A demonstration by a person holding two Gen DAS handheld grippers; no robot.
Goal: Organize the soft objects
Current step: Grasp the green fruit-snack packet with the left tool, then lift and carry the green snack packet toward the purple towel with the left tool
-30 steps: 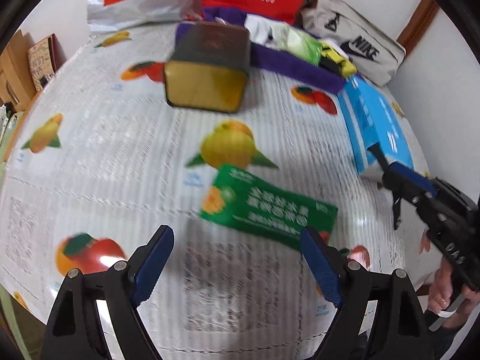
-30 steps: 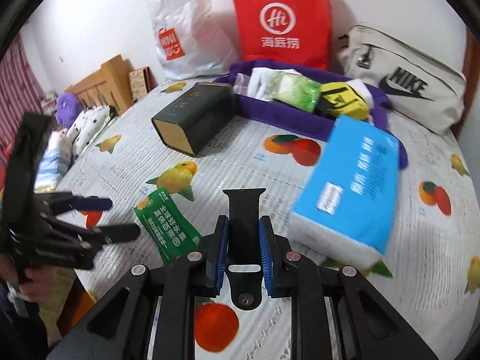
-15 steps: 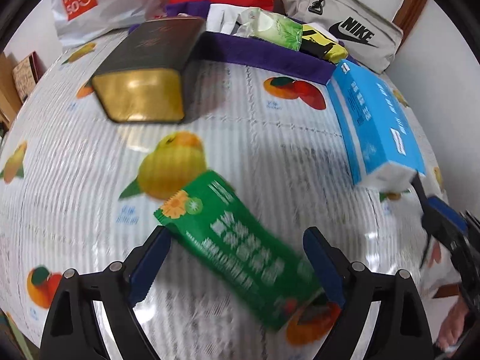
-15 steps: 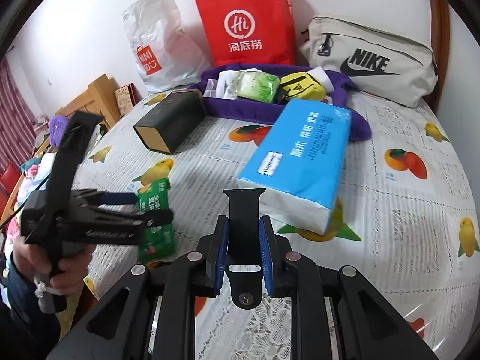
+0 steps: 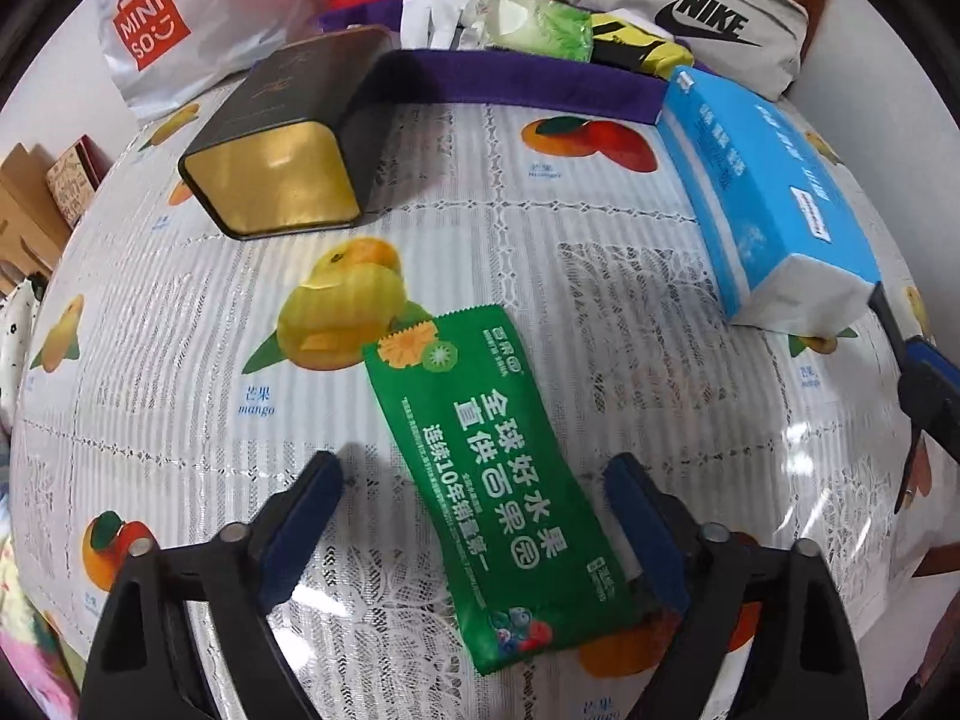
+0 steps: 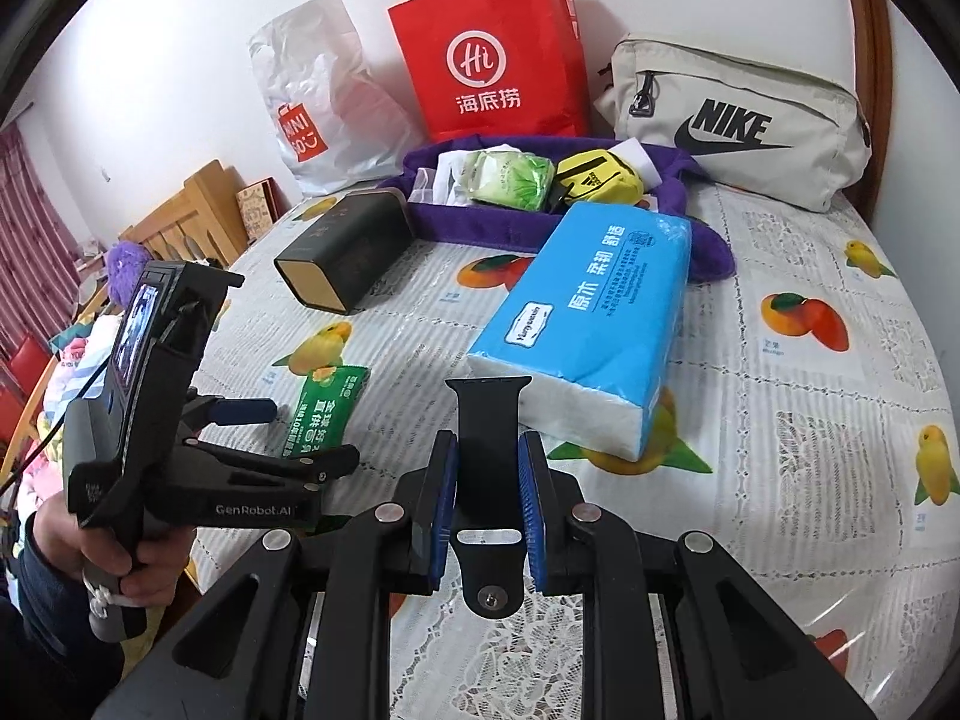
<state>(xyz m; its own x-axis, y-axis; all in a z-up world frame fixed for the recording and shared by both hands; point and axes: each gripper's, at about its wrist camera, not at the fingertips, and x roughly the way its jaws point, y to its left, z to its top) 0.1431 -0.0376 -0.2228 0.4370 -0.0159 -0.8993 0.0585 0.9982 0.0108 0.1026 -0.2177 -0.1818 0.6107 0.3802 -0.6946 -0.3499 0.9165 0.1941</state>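
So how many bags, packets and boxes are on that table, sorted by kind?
Bags: 3, the white Miniso bag, red paper bag, Nike pouch.
Soft packets: 4, green sachet, blue tissue pack, pale green pack, yellow pouch.
Boxes: 1, dark tin.
Total: 8.

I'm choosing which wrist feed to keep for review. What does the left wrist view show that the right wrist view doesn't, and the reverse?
Only the left wrist view shows the whole green snack packet lying between the left gripper's closing jaws, its pads not yet touching it.

Only the right wrist view shows the hand holding the left gripper, the black strap clamped in the right gripper, and the wooden furniture beside the table.

Both show the blue tissue pack, dark tin, purple tray, red bag and Nike pouch.
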